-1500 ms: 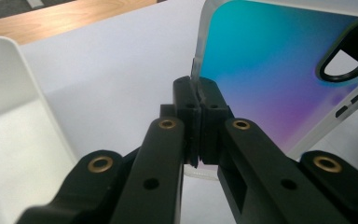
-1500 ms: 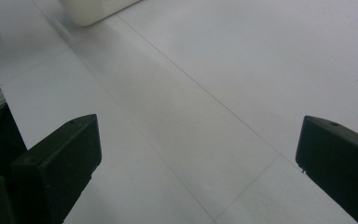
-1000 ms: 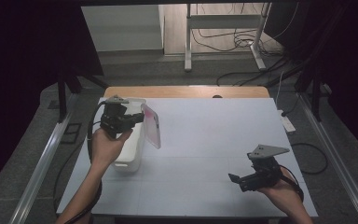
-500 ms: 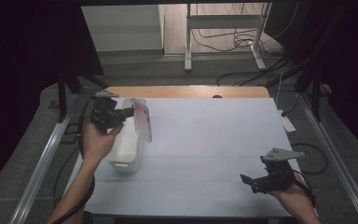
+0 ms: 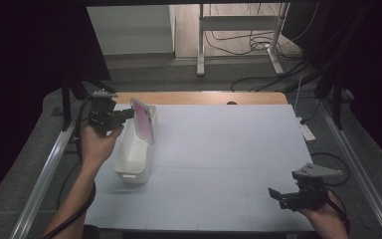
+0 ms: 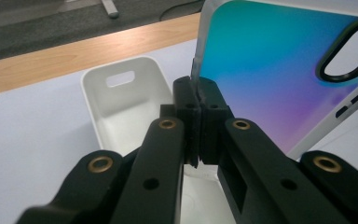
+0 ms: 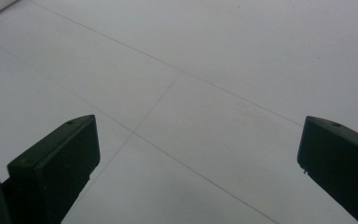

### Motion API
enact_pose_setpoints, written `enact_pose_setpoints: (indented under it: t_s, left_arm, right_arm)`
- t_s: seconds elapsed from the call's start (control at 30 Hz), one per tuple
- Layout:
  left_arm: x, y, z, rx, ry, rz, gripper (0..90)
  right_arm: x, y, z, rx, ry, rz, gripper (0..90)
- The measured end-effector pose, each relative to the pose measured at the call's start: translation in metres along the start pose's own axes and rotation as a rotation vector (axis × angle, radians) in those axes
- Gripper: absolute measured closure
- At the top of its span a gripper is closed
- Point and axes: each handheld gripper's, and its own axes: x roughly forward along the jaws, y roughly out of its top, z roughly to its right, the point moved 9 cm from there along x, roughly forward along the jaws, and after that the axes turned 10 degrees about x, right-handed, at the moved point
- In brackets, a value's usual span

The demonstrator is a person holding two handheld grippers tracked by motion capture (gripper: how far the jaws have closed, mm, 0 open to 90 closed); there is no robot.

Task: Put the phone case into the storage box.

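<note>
**Visitor:** High view first, please. What is on the worktop?

**Onlooker:** A white sheet covers the worktop [image 5: 219, 164], with a strip of bare wood along its far edge. Towards the left stands a white, oblong plastic bin [image 5: 135, 155] with a handle slot in its end wall. It is open at the top, and its long side runs away from the person.

**Visitor:** And the hands?

**Onlooker:** The left gripper [image 5: 122, 115] is at the far left, above the bin's far end. A forearm comes up to it from the bottom edge. Its jaws are pinched on the edge of a flat phone case with a white rim and a pink-to-blue inner face [image 5: 143, 121]. The case stands nearly upright over the far end of the bin, held up in the air.

**Visitor:** What does the left gripper view add?

**Onlooker:** There the two black jaws meet tightly on the case's white rim [image 6: 196, 70]. The case's coloured face, teal running into purple, has a rounded camera cut-out. Behind and below the jaws lies the open bin [image 6: 121, 100].

**Visitor:** And the right hand?

**Onlooker:** The right gripper [image 5: 274, 194] sits low at the near right corner, well apart from the bin. In the right gripper view its jaws stand wide apart over bare white worktop [image 7: 205, 93], with nothing between them.
</note>
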Motion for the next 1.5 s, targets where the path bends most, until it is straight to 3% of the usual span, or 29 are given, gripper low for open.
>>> enact_pose_setpoints:
  t_s: [0.47,0.67,0.97,1.5]
  left_arm:
    - [0.006,0.003,-0.026,-0.053,0.061,0.002,88.3]
    - [0.009,0.004,-0.034,-0.07,0.079,0.0,88.3]
    - [0.026,0.006,-0.046,-0.104,0.12,-0.005,88.3]
    - [0.059,0.003,-0.064,-0.161,0.189,-0.018,88.2]
  right_arm:
    - [-0.013,-0.01,0.011,0.048,-0.032,0.019,0.0]
    - [-0.012,-0.011,0.011,0.046,-0.034,0.015,0.0]
    - [-0.015,-0.01,0.011,0.051,-0.037,0.043,0.0]
    - [-0.014,-0.011,0.009,0.03,-0.029,0.034,0.1]
